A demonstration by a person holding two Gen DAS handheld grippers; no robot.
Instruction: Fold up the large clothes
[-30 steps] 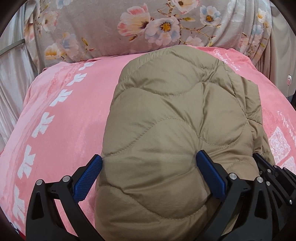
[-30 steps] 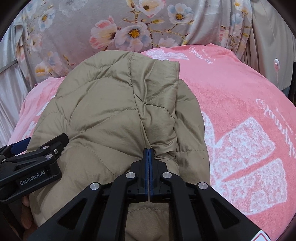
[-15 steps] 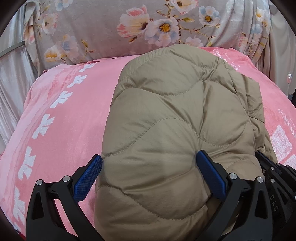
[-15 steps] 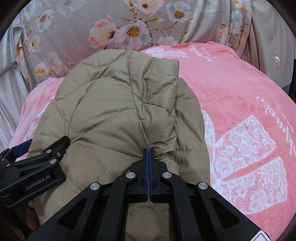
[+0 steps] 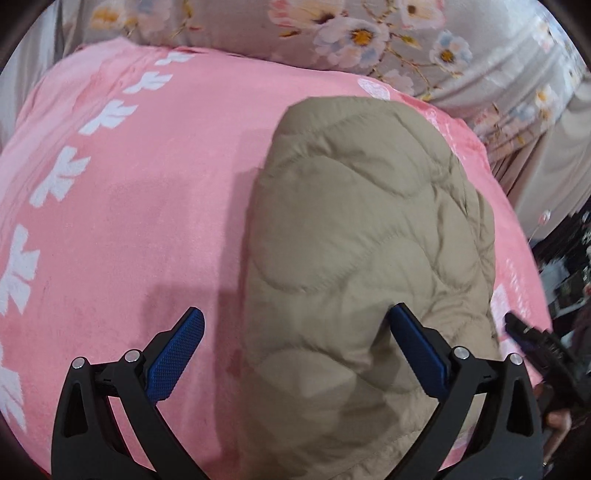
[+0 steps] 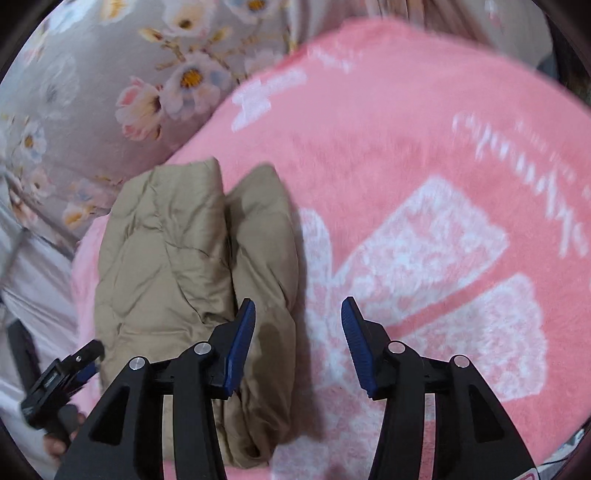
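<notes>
A tan quilted jacket (image 5: 354, 258) lies folded into a thick bundle on a pink blanket (image 5: 147, 206). My left gripper (image 5: 295, 328) is open, its jaws spread wide above the bundle's near left part, holding nothing. In the right wrist view the jacket (image 6: 192, 266) lies at left, its folded layers showing along its right side. My right gripper (image 6: 297, 314) is open and empty, over the bundle's right edge and the blanket (image 6: 424, 184). The right gripper's tip also shows in the left wrist view (image 5: 532, 336), and the left gripper in the right wrist view (image 6: 62, 376).
A grey floral cover (image 5: 369, 33) lies behind the blanket, also in the right wrist view (image 6: 110, 92). Beige curtain folds (image 5: 546, 162) hang at far right. Dark clutter (image 5: 569, 273) sits beyond the bed's right edge.
My right gripper has opened and let go of the jacket, swinging to the right. My left gripper has shifted left and lifted, still open. The jacket now rests on the blanket.
</notes>
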